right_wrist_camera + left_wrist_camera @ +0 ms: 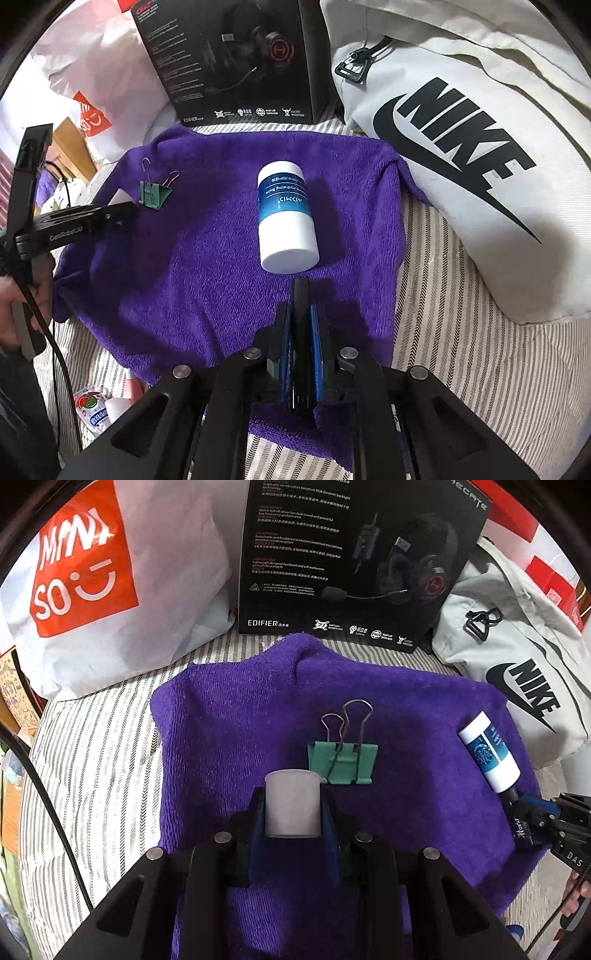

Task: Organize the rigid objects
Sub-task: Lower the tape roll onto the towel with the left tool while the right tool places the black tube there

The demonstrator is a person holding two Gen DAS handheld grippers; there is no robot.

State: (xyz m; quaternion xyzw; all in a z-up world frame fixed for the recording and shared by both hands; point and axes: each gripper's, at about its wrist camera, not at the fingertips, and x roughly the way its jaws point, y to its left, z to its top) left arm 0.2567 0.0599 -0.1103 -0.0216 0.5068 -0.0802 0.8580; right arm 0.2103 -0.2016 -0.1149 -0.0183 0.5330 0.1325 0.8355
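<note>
Purple towel [207, 266] on striped bedding [461, 332], bags and box behind

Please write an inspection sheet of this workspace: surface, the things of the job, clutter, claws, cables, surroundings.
Surface: purple towel spread on striped bedding.
Job's things: green clip and white-blue bottle lie apart on the towel; pale cup in the left claw; thin black item in the right claw.
Clutter: small packets beside the towel's near edge.
Claws: left claw shut on the cup; right claw shut on the black item, just short of the bottle.
Cables: black cable crosses the bedding on the left.
Surroundings: headset box, Miniso bag, Nike bag behind.
</note>
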